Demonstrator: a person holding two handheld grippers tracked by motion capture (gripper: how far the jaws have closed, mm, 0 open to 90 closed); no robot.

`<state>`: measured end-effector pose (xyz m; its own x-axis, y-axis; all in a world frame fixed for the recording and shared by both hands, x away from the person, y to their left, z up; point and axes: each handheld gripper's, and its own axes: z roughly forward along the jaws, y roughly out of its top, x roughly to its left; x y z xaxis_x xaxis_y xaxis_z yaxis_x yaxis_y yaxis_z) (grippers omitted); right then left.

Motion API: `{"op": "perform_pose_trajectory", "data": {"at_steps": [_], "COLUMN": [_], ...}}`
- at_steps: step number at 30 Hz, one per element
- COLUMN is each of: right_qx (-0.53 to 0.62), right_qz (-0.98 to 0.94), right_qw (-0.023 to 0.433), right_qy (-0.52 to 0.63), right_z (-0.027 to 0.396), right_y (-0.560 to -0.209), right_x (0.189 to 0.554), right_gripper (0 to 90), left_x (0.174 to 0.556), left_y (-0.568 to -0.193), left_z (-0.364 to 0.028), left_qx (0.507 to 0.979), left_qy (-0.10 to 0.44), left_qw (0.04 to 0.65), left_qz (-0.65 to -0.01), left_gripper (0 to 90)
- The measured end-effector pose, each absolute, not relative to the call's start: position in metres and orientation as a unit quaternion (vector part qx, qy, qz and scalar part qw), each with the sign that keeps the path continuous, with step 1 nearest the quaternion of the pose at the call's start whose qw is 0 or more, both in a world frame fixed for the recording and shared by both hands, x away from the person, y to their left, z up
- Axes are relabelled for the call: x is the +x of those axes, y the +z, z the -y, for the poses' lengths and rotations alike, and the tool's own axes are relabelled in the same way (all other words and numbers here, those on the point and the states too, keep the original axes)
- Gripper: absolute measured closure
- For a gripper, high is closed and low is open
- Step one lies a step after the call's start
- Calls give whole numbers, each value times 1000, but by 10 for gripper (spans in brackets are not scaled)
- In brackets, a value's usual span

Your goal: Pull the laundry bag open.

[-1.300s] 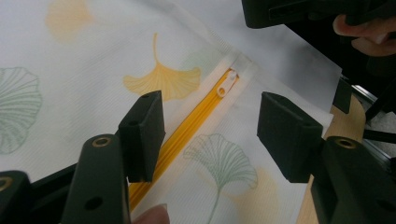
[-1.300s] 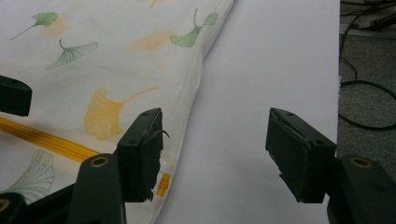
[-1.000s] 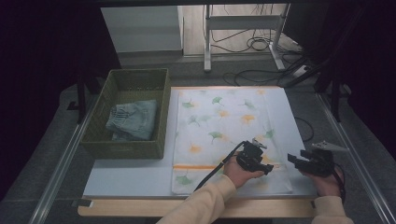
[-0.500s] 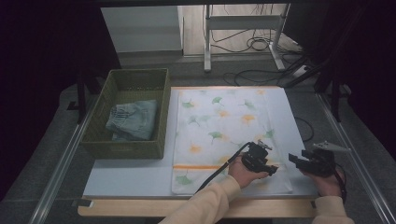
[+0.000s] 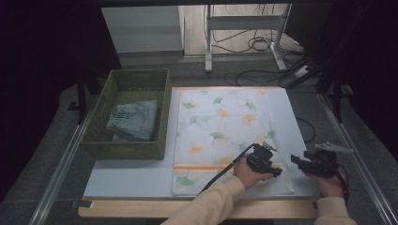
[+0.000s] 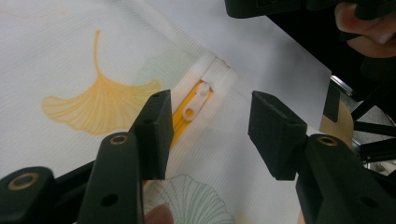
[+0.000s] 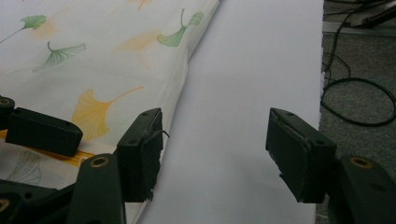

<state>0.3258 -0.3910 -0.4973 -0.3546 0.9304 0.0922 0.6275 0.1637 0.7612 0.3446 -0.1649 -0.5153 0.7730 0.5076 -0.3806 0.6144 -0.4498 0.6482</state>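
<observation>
1. I have the left tongs [image 5: 265, 161] low over the near right corner of the pillowcase [image 5: 225, 126], which lies flat on the white surface [image 5: 136, 176], printed with ginkgo leaves and crossed by an orange band near its front edge.
2. In the left gripper view the zipper pull [image 6: 195, 100] sits between my black pads, slightly towards the left one. The jaws stand about half open, and neither pad touches the pull or the cloth, so nothing is held.
3. My right tongs [image 5: 307, 165] wait just off the pillowcase's right edge, over bare surface. In the right gripper view [image 7: 212, 154] the jaws are wide apart with nothing between them.
4. I judge this step to be lining up on the zipper pull, with the grasp not yet made.
5. The next move calls for easing the left tongs down and a touch leftwards so the small pull is centred, then closing gently on it without pinching the fabric.
6. The right tongs should probably pin the corner beside the zipper so the cloth does not drag.
7. The green basket [image 5: 129, 112] with folded denim [image 5: 133, 121] stays out of this, at the left.
</observation>
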Motion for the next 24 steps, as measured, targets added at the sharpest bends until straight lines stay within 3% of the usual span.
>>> {"op": "perform_pose_trajectory", "data": {"at_steps": [24], "right_qx": [534], "right_qz": [-736], "right_qw": [208], "right_qy": [361], "right_z": [395], "right_y": [-500], "right_x": [326], "right_gripper": [365], "left_x": [348], "left_y": [-521], "left_z": [167], "left_qx": [847], "left_qy": [-61], "left_qw": [417], "left_qz": [-323], "left_gripper": [593]}}
